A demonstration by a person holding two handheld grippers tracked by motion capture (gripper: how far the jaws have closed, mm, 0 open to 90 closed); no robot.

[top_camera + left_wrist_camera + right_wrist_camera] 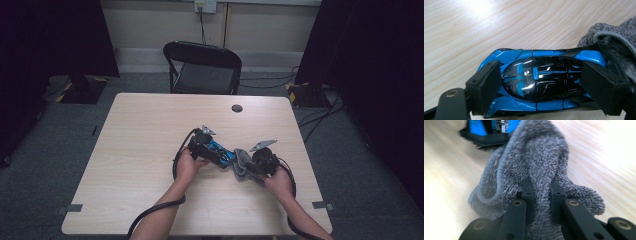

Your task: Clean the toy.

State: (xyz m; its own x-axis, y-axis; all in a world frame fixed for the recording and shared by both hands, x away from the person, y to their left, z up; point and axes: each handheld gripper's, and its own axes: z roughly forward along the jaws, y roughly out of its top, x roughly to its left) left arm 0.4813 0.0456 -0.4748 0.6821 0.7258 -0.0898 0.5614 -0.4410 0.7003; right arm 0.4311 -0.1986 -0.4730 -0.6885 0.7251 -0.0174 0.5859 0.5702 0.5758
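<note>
A blue and black toy car (541,82) lies on the wooden table (150,130), held across its body between the two pads of my left gripper (540,86). In the high view the car (220,150) sits near the table's middle with the left gripper (212,150) over it. A grey knitted cloth (536,162) is pinched in a fold between the jaws of my right gripper (541,195), and it drapes against the car's end (489,130). In the high view the cloth (241,162) lies just right of the car, at the right gripper (252,165).
A black folding chair (202,67) stands behind the table's far edge. A round cable hole (237,108) is in the tabletop at the back. Dark curtains hang at both sides, and cables run over the floor at the right (320,117).
</note>
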